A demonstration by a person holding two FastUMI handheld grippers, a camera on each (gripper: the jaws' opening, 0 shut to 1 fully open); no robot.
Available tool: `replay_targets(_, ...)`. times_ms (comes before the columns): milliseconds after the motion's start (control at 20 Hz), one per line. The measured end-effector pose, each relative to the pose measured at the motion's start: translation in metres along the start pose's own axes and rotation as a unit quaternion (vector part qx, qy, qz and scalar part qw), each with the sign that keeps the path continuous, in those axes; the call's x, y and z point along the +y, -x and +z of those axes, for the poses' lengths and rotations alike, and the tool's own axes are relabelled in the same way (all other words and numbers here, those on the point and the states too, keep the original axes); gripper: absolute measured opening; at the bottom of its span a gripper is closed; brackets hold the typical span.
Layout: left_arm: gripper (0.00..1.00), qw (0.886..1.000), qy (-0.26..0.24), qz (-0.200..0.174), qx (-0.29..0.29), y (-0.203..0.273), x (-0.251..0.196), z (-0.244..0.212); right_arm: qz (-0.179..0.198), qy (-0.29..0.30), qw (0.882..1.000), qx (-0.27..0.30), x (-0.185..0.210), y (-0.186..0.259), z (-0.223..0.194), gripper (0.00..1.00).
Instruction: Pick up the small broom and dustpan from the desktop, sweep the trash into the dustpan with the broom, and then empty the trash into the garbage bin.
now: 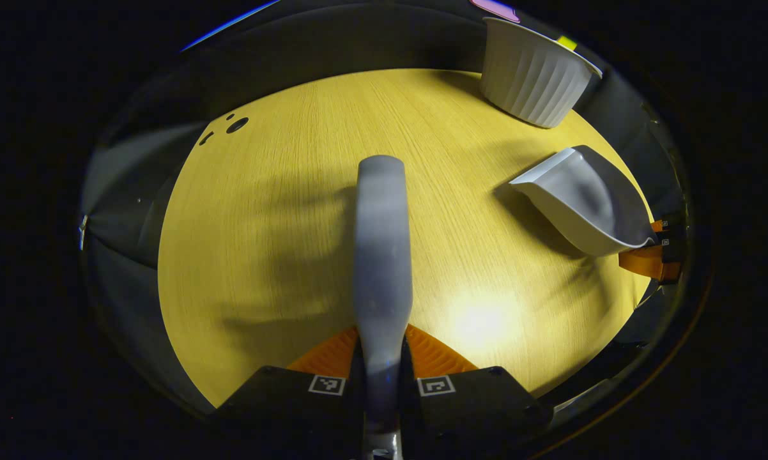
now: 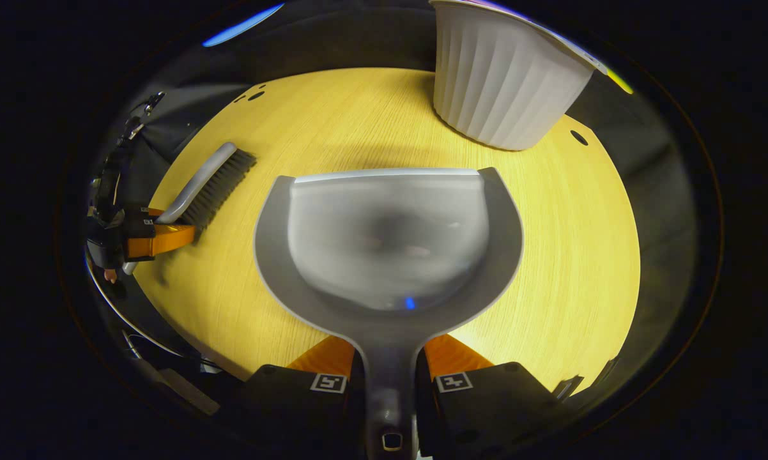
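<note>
My right hand-held gripper (image 2: 389, 382) is clamping the dustpan (image 2: 389, 246) by its handle, holding its mouth toward the ribbed white garbage bin (image 2: 502, 86) standing at the desk's (image 2: 576, 223) far edge. Off to the side, my left hand-held gripper (image 2: 157, 237) is gripping the broom (image 2: 208, 182) over the desk.

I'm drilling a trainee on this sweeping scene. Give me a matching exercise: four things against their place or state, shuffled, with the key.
Things:
1. broom
2. dustpan
3. garbage bin
4. desktop

Places or states:
A. ribbed and white, standing at the far edge
B. handle clamped in the right gripper
C. yellow wood grain
D. handle clamped in the left gripper

Pairs: 1-D, 2-B, 3-A, 4-C
</note>
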State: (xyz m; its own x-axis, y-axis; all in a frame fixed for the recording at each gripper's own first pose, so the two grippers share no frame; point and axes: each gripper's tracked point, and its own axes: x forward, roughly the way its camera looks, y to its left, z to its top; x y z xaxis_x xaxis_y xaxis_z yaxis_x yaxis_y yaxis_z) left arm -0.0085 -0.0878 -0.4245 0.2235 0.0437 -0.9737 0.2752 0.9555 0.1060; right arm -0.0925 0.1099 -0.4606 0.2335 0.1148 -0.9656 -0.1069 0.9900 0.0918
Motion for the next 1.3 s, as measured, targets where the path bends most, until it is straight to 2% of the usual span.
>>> replay_targets(150,0.28,1.000,-0.001,0.006,-0.001,0.001,-0.001,-0.001,0.002,-0.005,1.000,0.005,0.000,-0.003,-0.001,0.36)
replay_targets(200,0.25,1.000,-0.002,0.008,-0.001,0.001,0.002,-0.001,0.001,-0.004,1.000,0.009,0.000,-0.004,-0.002,0.36)
replay_targets(300,0.32,1.000,-0.005,0.011,0.000,0.004,0.000,0.002,0.001,0.000,1.000,0.018,-0.001,-0.009,-0.004,0.37)
replay_targets(400,0.34,1.000,-0.010,0.015,0.001,0.007,0.001,0.004,0.003,-0.003,1.000,0.016,-0.003,-0.010,-0.006,0.37)
replay_targets(450,0.41,1.000,-0.012,0.016,-0.001,0.009,0.001,0.005,0.002,-0.003,1.000,0.018,-0.003,-0.010,-0.008,0.37)
replay_targets(550,0.48,1.000,-0.017,0.016,-0.006,0.015,0.000,0.007,0.005,-0.002,1.000,0.020,-0.002,-0.006,-0.010,0.34)
replay_targets(650,0.58,1.000,-0.023,0.017,-0.009,0.023,-0.004,0.004,0.008,-0.007,1.000,0.013,-0.003,0.001,-0.010,0.44)
replay_targets(750,0.58,1.000,-0.020,0.017,-0.016,0.029,-0.003,0.005,0.010,-0.018,1.000,0.009,-0.004,0.009,-0.009,0.43)
replay_targets(800,0.58,0.999,-0.017,0.016,-0.022,0.035,-0.002,0.006,0.012,-0.026,1.000,0.006,-0.003,0.016,-0.009,0.39)
replay_targets(850,0.58,0.999,-0.015,0.014,-0.029,0.042,-0.002,0.008,0.013,-0.031,0.999,0.000,-0.003,0.023,-0.008,0.44)
replay_targets(1050,0.59,0.998,-0.013,0.013,-0.064,0.072,0.002,0.017,0.002,-0.033,0.999,-0.039,-0.009,0.062,0.000,0.44)
replay_targets(1300,0.59,0.991,-0.010,0.008,-0.136,0.120,0.006,0.039,-0.007,-0.053,0.989,-0.135,0.000,0.127,0.031,0.45)
